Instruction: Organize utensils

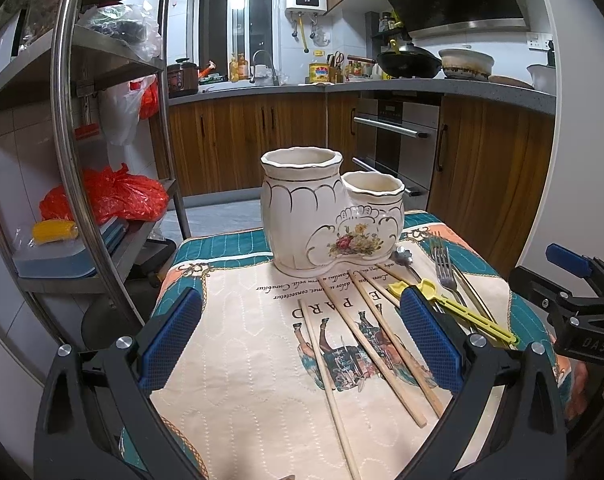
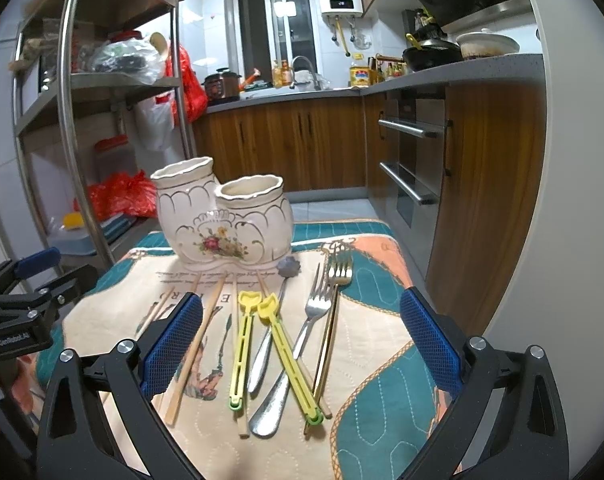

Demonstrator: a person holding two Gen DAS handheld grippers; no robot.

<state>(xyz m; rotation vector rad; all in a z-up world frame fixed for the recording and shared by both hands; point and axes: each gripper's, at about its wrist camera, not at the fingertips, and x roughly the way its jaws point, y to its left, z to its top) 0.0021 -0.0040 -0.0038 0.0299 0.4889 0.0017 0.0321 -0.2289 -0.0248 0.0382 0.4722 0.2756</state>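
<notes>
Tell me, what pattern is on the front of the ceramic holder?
A flower bouquet, red and yellow, on the cream ceramic holder with gold lines; the right wrist view shows it best.

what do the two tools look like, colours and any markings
Both tools, left tool and right tool, have black angular frames with silver screws and blue cross-hatched pads. White lettering marks each body: "DAS" on the right, "GenRobot.AI" on the left. No cables or sleeves are visible.

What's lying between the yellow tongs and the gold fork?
In the right wrist view, a silver fork lies between the yellow tongs and the gold fork, its handle running under the tongs' right arm.
</notes>
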